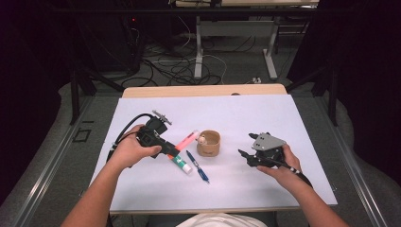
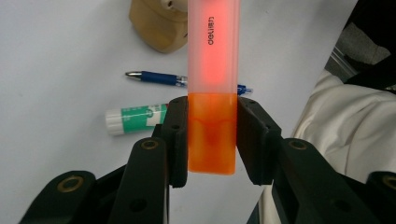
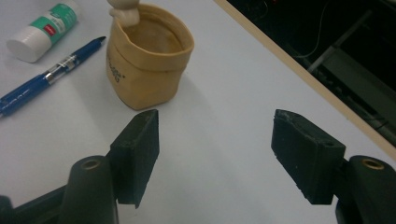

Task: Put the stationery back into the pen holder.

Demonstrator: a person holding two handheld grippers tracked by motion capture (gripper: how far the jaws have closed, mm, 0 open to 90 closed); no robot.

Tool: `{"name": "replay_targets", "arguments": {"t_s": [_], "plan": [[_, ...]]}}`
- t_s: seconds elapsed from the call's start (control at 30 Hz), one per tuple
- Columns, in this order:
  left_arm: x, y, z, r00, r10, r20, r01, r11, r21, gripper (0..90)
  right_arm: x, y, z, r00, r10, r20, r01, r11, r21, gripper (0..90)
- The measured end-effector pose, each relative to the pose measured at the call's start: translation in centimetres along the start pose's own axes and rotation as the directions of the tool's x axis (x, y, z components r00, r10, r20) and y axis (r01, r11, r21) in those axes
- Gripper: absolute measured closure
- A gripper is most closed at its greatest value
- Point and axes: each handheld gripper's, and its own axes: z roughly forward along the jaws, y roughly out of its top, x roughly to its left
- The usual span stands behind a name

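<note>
Two tools work over the white worktop (image 1: 156,189), which carries everything else. Left tool (image 1: 174,152), in the person's left hand (image 1: 128,152), is clenched on an orange highlighter (image 2: 212,93): in the left gripper view both black pads press the sides of its darker orange end, while the paler capped body (lettering on it) runs up and away from the jaws, off the surface. Right tool (image 3: 215,158) stands released, its jaws wide apart with bare sheet between them, near the tan fabric pot (image 3: 148,60) but not touching it. That pot sits upright at mid-worktop, a small pale figure on its rim. Beside it lies a blue pen (image 1: 197,166), and just left of the pen a glue stick (image 1: 181,163) with a green label and white cap
</note>
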Motion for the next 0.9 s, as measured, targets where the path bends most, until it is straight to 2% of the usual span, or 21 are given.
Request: {"name": "replay_targets", "arguments": {"t_s": [0.23, 0.4, 0.47, 0.6, 0.63, 0.7, 0.73, 0.77, 0.8, 0.83, 0.9], "plan": [[-1.1, 0.7, 1.0, 0.999, 0.014, 0.042, -0.016, 0.9991, 0.039, 66.6, 1.2, 1.6, -0.4, 0.9964, -0.077, -0.037, 0.076, 0.9969, -0.022, 30.6], [-1.9, 1.1, 1.8, 0.9984, 0.019, 0.053, -0.021, 0.9987, 0.047, 66.6, 2.2, 2.6, -0.6, 0.9884, -0.139, -0.06, 0.138, 0.99, -0.027, 30.7], [-2.1, 1.3, 2.2, 0.9979, 0.024, 0.06, -0.028, 0.9982, 0.053, 66.6, 2.6, 3.0, -0.6, 0.9818, -0.176, -0.072, 0.174, 0.9843, -0.031, 32.3], [-2.4, 1.6, 3.1, 0.9968, 0.028, 0.075, -0.033, 0.9972, 0.067, 66.6, 3.7, 3.5, -0.6, 0.9612, -0.261, -0.089, 0.261, 0.9653, -0.017, 39.4], [-2.4, 1.7, 3.4, 0.9965, 0.028, 0.078, -0.033, 0.997, 0.07, 66.6, 3.9, 3.5, -0.5, 0.9583, -0.27, -0.093, 0.27, 0.9627, -0.013, 40.6], [-2.6, 1.9, 4.0, 0.9956, 0.036, 0.087, -0.044, 0.9955, 0.084, 66.6, 4.4, 3.6, -0.4, 0.9462, -0.307, -0.102, 0.308, 0.9513, -0.008, 42.5], [-2.7, 1.9, 4.2, 0.9953, 0.036, 0.09, -0.044, 0.9953, 0.087, 66.6, 4.8, 3.6, -0.4, 0.9437, -0.314, -0.104, 0.316, 0.9488, 0.0, 43.6], [-2.7, 2.0, 4.5, 0.9955, 0.034, 0.089, -0.042, 0.9951, 0.089, 66.6, 5.0, 3.6, -0.3, 0.9376, -0.329, -0.113, 0.33, 0.9439, -0.008, 44.5], [-2.8, 2.1, 4.7, 0.9949, 0.038, 0.093, -0.047, 0.9946, 0.093, 66.6, 5.3, 3.5, -0.2, 0.9361, -0.331, -0.119, 0.332, 0.9432, -0.011, 45.1], [-2.8, 2.1, 5.0, 0.9944, 0.043, 0.096, -0.052, 0.9946, 0.09, 66.6, 5.4, 3.5, -0.1, 0.9275, -0.352, -0.124, 0.354, 0.9352, -0.012, 45.3], [-2.8, 2.1, 5.3, 0.994, 0.036, 0.103, -0.045, 0.9947, 0.092, 66.6, 5.8, 3.5, 0.0, 0.9224, -0.366, -0.124, 0.368, 0.9298, -0.004, 45.3]]}}
